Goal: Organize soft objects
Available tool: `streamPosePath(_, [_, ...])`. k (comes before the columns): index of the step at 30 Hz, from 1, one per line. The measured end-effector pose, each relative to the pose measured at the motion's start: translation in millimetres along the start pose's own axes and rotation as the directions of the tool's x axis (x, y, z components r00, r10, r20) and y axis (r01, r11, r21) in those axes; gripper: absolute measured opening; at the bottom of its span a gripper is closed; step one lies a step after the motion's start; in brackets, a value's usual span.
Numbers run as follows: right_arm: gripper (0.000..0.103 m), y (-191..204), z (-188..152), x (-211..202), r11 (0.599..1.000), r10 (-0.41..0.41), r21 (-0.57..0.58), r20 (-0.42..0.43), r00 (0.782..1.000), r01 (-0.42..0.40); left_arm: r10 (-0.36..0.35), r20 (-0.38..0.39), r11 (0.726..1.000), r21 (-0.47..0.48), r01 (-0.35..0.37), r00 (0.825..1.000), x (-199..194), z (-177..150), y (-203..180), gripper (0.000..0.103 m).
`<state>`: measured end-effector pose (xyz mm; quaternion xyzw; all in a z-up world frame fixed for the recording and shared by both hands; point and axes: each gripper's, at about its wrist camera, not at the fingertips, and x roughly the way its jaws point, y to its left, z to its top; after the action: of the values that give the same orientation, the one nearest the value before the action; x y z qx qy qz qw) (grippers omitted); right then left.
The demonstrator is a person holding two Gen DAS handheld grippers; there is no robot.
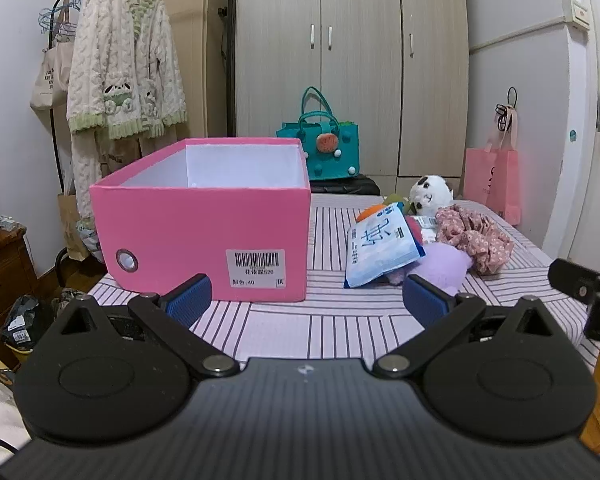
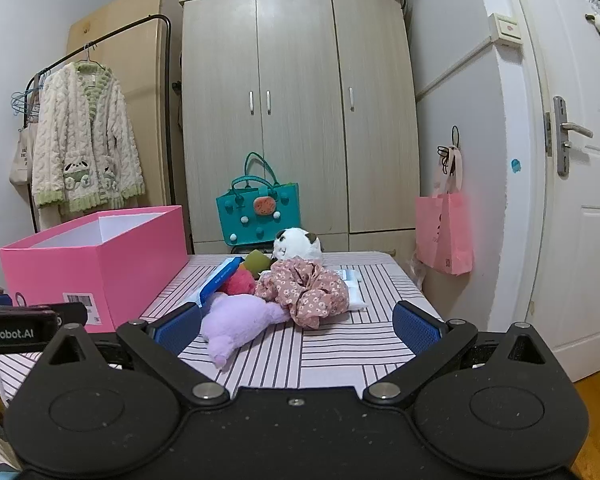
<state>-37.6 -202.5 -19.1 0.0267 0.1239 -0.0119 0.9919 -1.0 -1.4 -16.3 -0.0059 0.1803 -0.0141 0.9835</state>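
Observation:
An open pink box (image 1: 204, 236) (image 2: 100, 264) stands on the left of the striped table (image 1: 324, 320) (image 2: 324, 344). To its right lies a heap of soft things: a lilac plush (image 1: 444, 266) (image 2: 240, 320), a floral pink scrunchie (image 1: 476, 236) (image 2: 308, 288), a blue-white tissue pack (image 1: 384, 248) (image 2: 216, 280), a red plush (image 2: 240, 282) and a white-and-black plush (image 1: 430, 194) (image 2: 296, 244). My left gripper (image 1: 307, 296) is open, low over the near table, facing the box's front. My right gripper (image 2: 296, 328) is open just short of the lilac plush. Neither holds anything.
A teal bag (image 1: 324, 146) (image 2: 256, 208) sits behind the table before a wardrobe (image 2: 296, 112). A fluffy robe (image 1: 124, 72) hangs on a rack at left. A pink shopping bag (image 2: 444, 232) hangs on the right wall beside a white door (image 2: 572, 200).

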Motion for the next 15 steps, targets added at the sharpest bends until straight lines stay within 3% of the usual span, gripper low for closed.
streamPosePath(15, [0.103, -2.7, -5.2, 1.3, 1.000, -0.021, -0.014, 0.004, 1.000, 0.021, -0.007, -0.044, 1.000, 0.006, 0.007, 0.999, 10.8, -10.4, -1.5, 0.103])
